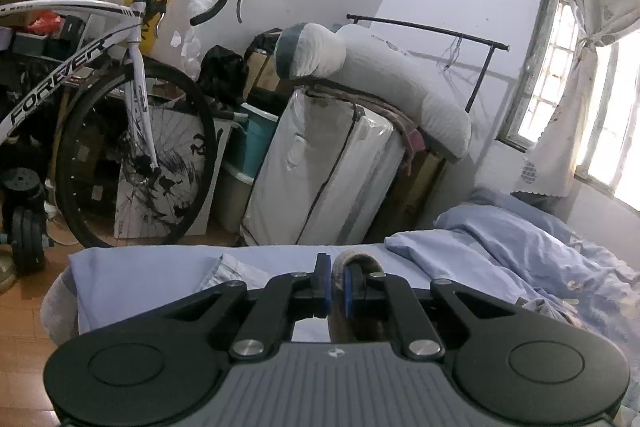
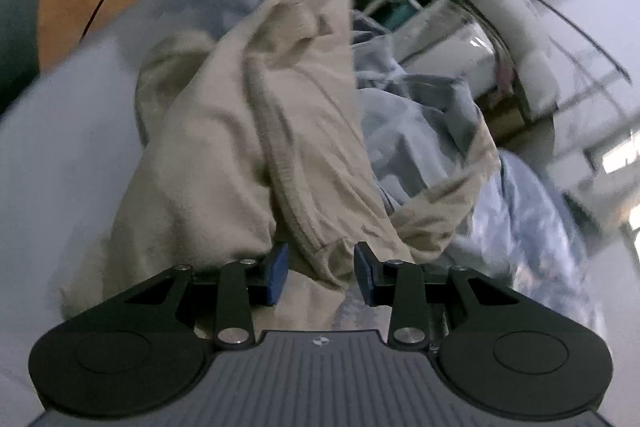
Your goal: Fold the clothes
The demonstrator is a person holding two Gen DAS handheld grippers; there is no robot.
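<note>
Our left gripper (image 1: 338, 281) is pinched tight on a beige hem, held above the blue bed sheet (image 1: 160, 271). Our right gripper (image 2: 321, 269) gapes half-open, straddling the beige garment's (image 2: 240, 131) ribbed edge, which runs far-left from it.

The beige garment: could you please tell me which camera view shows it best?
The right wrist view: the beige garment fills the frame, hanging crumpled over the blue bedsheet. The left wrist view shows only a small fold of it pinched in the left gripper.
</note>
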